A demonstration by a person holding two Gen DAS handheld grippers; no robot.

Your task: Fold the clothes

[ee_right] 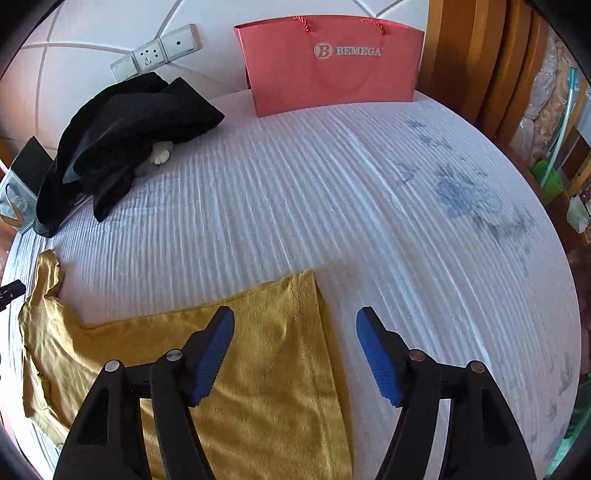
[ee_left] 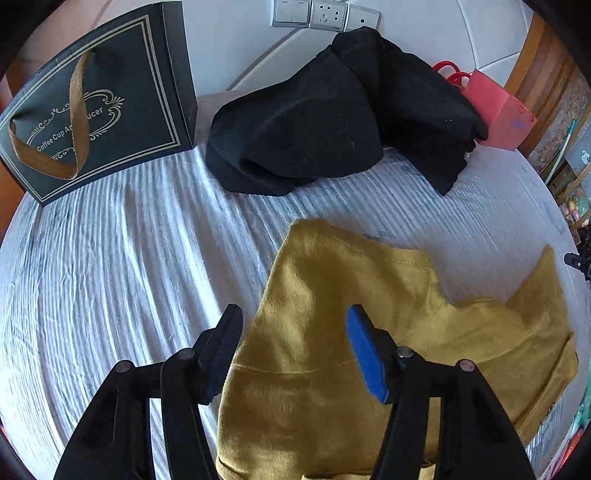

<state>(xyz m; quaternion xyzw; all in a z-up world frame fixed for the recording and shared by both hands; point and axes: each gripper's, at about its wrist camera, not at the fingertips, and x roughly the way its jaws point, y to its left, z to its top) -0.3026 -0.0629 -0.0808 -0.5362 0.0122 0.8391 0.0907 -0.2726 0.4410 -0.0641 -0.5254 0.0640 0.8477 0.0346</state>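
A mustard yellow garment (ee_left: 332,369) lies partly folded on the white striped bed sheet (ee_left: 129,258). My left gripper (ee_left: 293,321) is open and empty, over the garment's left part. In the right wrist view the same garment (ee_right: 258,369) lies at the lower left, its hemmed edge running down the middle. My right gripper (ee_right: 295,325) is open and empty, straddling that hemmed right edge. The tip of the left gripper (ee_right: 11,291) shows at the far left edge.
A heap of black clothes (ee_left: 332,122) lies at the back of the bed. A dark gift box (ee_left: 99,107) stands at the back left. A red paper bag (ee_right: 332,62) stands against the headboard wall. Wall sockets (ee_left: 325,14) are above. Wooden furniture (ee_right: 480,55) borders the right.
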